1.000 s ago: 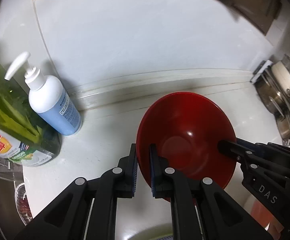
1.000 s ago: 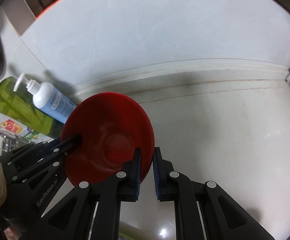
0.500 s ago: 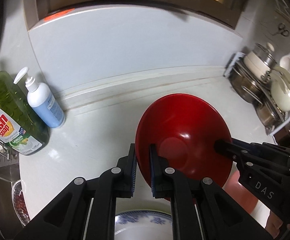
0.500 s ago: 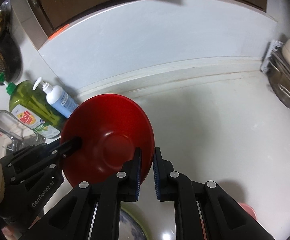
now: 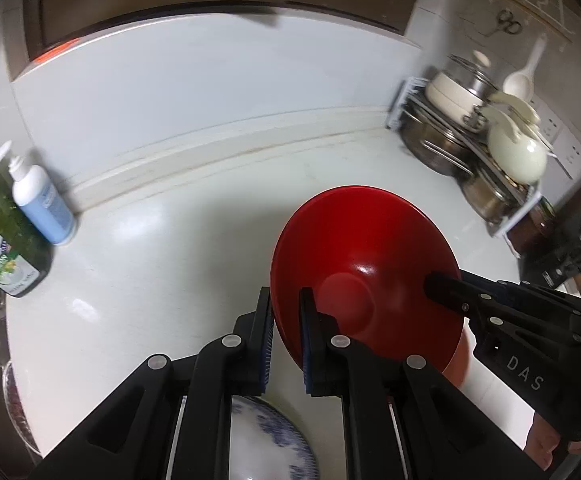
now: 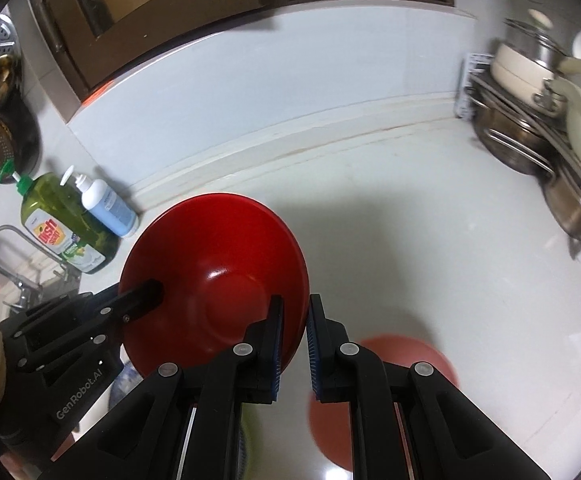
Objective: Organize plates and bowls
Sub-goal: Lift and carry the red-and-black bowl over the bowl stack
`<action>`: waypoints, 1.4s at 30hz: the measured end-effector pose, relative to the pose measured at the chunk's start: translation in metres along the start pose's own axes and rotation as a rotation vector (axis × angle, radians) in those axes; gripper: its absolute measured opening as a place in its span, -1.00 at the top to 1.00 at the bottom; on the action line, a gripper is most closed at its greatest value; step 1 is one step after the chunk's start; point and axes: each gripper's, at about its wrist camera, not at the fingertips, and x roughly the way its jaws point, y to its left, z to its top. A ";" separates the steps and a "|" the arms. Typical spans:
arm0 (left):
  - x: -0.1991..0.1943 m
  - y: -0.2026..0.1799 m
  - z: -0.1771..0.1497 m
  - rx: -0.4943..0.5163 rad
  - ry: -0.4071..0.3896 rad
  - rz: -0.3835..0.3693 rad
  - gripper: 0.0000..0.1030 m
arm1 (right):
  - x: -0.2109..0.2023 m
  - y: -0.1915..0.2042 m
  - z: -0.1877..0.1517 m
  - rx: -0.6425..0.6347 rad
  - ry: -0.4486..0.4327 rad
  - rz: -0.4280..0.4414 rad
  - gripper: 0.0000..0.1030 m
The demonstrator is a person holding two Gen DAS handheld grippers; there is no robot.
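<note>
Two hand-held grippers, left & right, each clamped on opposite rims of red bowl, carried above tabletop. Keep both level w/ each other, lower slowly onto pink dish below.

White glossy countertop. Far left by the wall: green dish-soap bottle, blue pump bottle just beside it. Far right: wire rack stacked with pots. Near edge: blue-patterned plate, reddish dish.
</note>
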 end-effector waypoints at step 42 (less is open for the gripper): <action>0.068 -0.094 -0.056 0.148 0.221 -0.048 0.74 | 0.012 -0.106 -0.087 0.143 0.127 -0.103 0.74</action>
